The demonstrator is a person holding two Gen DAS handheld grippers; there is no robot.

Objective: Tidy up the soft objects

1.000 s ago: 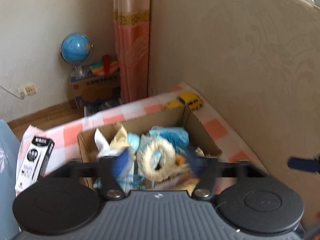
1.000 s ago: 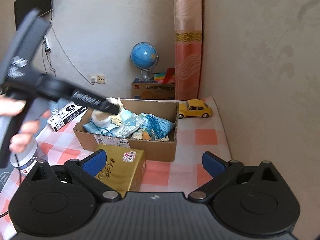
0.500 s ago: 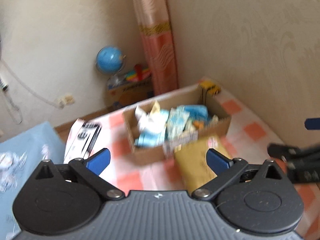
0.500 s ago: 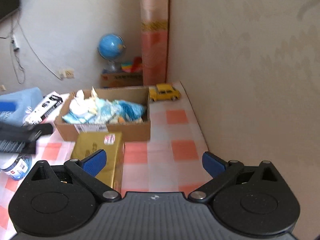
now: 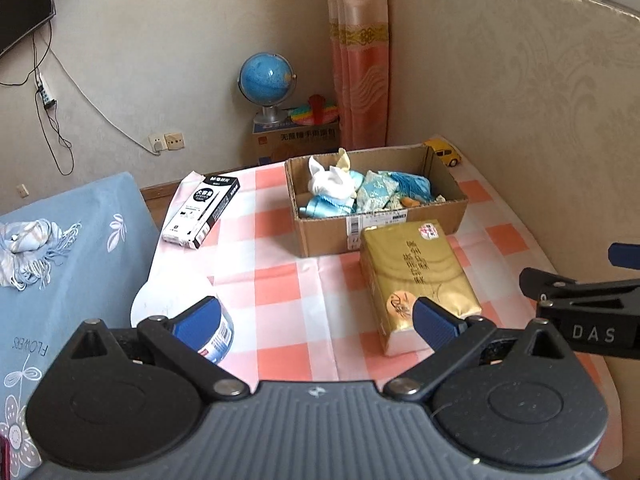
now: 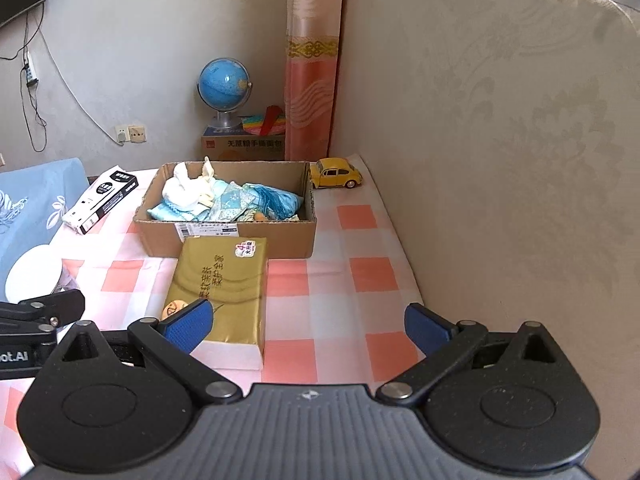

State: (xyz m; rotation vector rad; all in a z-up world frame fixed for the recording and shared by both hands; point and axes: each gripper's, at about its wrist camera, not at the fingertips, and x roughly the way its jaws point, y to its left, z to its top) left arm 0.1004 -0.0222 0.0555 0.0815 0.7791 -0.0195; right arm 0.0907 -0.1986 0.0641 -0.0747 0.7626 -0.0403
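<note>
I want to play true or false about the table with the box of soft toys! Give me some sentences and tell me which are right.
1. The white plush toy lies inside the cardboard box. True.
2. The yellow toy car sits inside the box. False: it stands on the checked cloth beside the box, near the wall.
3. The gold tissue pack lies in front of the box. True.
4. The left gripper holds a blue cloth. False: it is wide open with nothing between its pads.
5. The globe stands on the checked cloth. False: it stands on a carton behind the table.
</note>
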